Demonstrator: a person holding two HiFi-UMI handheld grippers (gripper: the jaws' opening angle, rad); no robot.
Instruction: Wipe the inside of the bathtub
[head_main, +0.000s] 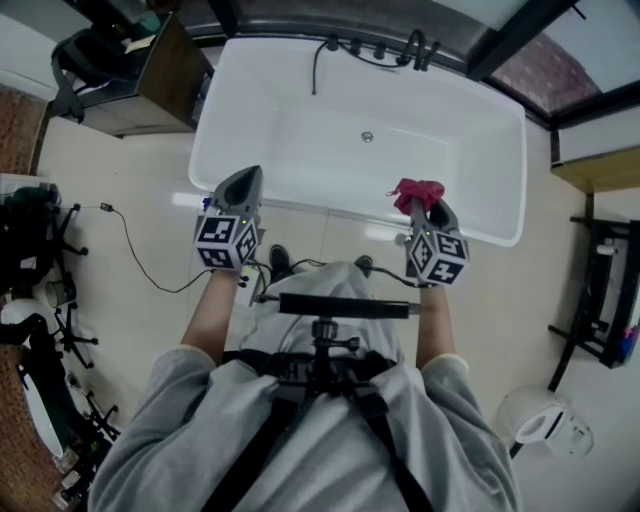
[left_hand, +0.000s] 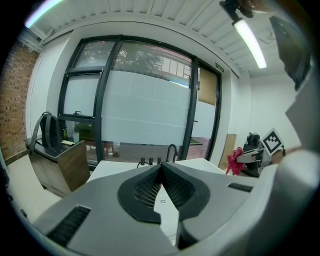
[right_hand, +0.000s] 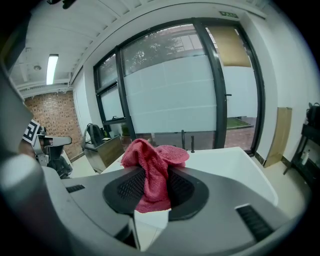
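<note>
A white bathtub (head_main: 500, 215) stands in front of me, its drain (head_main: 367, 136) near the middle and dark taps (head_main: 415, 48) on the far rim. My right gripper (head_main: 422, 203) is shut on a red cloth (head_main: 418, 190), held above the tub's near rim. In the right gripper view the red cloth (right_hand: 152, 172) bunches out between the jaws. My left gripper (head_main: 243, 181) is shut with nothing in it, hovering over the near left rim. In the left gripper view the black pads (left_hand: 177, 190) meet at the tips, with the bathtub (left_hand: 112, 167) beyond.
A wooden cabinet (head_main: 160, 80) stands left of the tub. A black cable (head_main: 140, 255) trails over the tiled floor. Tripods and gear (head_main: 35, 260) crowd the left edge, a black rack (head_main: 600, 300) the right, and a white toilet (head_main: 545, 420) sits at lower right. Glazed windows (left_hand: 145, 110) run behind the tub.
</note>
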